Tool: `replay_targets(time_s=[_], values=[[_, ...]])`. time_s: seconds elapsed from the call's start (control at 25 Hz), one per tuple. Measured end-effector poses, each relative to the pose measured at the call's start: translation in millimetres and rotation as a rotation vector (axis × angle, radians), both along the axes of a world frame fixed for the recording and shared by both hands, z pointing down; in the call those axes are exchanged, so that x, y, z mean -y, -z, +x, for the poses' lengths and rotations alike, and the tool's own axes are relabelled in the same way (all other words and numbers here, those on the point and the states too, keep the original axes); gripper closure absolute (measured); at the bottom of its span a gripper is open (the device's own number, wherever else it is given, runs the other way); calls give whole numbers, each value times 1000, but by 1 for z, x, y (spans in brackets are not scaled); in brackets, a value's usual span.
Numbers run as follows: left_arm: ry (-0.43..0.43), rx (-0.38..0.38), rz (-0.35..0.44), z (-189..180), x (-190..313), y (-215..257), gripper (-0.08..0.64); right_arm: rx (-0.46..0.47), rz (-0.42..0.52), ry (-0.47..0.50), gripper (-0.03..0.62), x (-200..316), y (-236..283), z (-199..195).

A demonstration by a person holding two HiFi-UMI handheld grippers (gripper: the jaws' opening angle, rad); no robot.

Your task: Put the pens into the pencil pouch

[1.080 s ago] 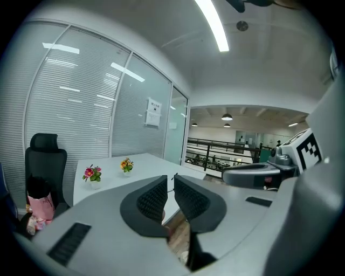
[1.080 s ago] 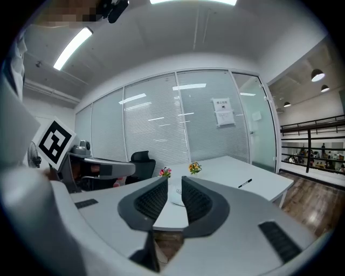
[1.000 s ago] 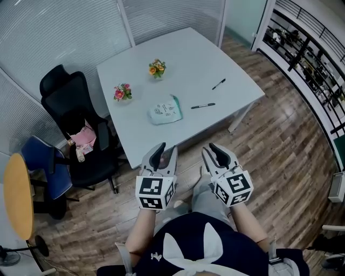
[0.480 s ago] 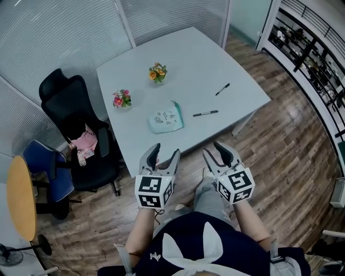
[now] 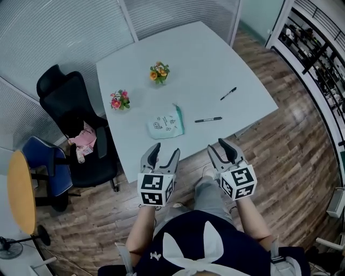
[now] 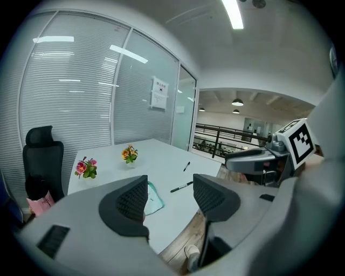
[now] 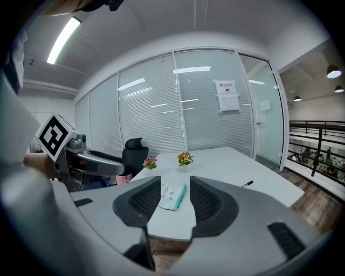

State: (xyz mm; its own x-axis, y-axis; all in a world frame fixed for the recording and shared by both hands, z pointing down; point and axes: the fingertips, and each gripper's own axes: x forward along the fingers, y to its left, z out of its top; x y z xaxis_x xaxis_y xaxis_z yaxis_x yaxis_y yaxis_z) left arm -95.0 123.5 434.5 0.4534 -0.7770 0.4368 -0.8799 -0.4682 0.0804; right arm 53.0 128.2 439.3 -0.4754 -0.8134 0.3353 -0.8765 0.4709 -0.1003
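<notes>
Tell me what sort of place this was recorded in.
Most likely an office meeting room: a large white table, glass partition walls with blinds behind them, and a black office chair pulled up at the table's side.

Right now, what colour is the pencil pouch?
The pencil pouch is white with a teal edge; head view.

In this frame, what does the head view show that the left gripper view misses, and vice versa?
Only the head view: the round yellow table and the person's dark top. Only the left gripper view: the ceiling light and the notice on the glass wall. Both: the white table, the pencil pouch, the near pen, the far pen, the pink flowers, the orange flowers and the black chair.
</notes>
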Motion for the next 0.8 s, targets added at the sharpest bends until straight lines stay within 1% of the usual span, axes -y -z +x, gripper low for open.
replay_targets(time_s=[0.36, 0.56, 0.8], values=[[41, 15, -75, 21, 37, -21, 305, -39, -39, 50, 416, 42, -18, 28], [78, 22, -130, 33, 58, -36, 305, -64, -90, 82, 411, 61, -38, 49], [143, 41, -166, 42, 88, -53, 307, -66, -118, 127, 408, 93, -52, 67]])
